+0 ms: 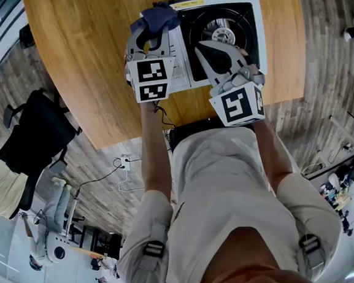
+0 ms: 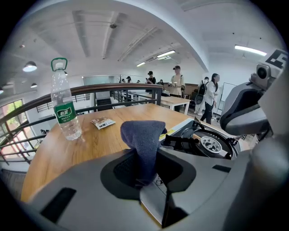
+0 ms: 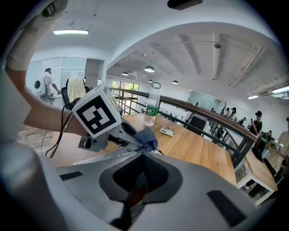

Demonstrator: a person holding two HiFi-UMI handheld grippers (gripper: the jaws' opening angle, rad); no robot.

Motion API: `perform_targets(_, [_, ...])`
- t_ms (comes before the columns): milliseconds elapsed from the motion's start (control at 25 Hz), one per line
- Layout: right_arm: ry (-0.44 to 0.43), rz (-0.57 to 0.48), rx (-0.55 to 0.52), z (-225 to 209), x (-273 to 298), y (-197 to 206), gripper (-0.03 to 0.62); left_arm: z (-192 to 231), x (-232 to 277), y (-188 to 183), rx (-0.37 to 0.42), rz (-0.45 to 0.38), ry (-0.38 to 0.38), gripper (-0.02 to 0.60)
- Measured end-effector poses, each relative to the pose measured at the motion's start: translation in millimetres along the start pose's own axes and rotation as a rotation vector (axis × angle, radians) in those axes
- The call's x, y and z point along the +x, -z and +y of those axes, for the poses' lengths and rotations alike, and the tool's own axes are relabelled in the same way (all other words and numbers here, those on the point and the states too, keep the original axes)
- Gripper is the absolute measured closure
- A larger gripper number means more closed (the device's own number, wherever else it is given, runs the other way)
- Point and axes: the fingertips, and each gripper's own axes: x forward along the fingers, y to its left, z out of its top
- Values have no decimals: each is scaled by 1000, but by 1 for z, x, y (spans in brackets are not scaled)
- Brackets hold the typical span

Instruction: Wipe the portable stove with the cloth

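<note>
The water bottle (image 2: 65, 106) near the bench's (image 2: 90, 144) far edge wears a green label (image 2: 64, 113) with white characters, too small to read with certainty. A yellow strip (image 1: 188, 3) along the stove's (image 1: 255, 14) far edge and the small packet (image 2: 102, 122) beside the bottle both carry print, but it is illegible.

A wooden table (image 1: 83, 53) with a warm, pale-brown top carries everything. The portable stove (image 1: 240, 15) sits flat on it, a white body with a black top and a round burner. Most of the bare wood spreads to the left of the stove. A clear water bottle (image 2: 64, 108) with a green label and cap ring stands upright well to the stove's left. A small flat packet (image 2: 102, 122) lies between the bottle and the stove, apart from both.
</note>
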Motion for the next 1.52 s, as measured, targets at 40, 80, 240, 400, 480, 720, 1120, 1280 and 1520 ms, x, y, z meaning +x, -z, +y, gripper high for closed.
perform_targets(40, [-1,1,0,2,-1,1,572,-1,-1,1,0,2,1,471])
perform_targets(80, [-2,1,-1,3,-3,2,572,-3,-3,3,0,4,1,471])
perform_targets(240, [1,-10,-6,11,-6,3,572,-8,-11,12,4,10,1,471])
perform_targets(400, [3,-18,-11,16,-12,3,572,-16,-20,18,5,13,5,471])
perform_targets(480, [2,-18,-13,19,-15,4,572,-20,-25,23,3,16,6,471])
perform_targets(720, [0,-18,-20,31,-25,7,572,-32,-42,36,0,24,11,471])
perform_targets(1120, [4,-22,-29,51,-41,14,572,-54,-65,60,13,49,16,471])
perform_targets(1280, [7,-19,-33,58,-49,16,572,-63,-76,68,18,57,16,471])
perform_targets(1520, [12,-13,-38,66,-59,18,572,-75,-92,81,18,73,25,471])
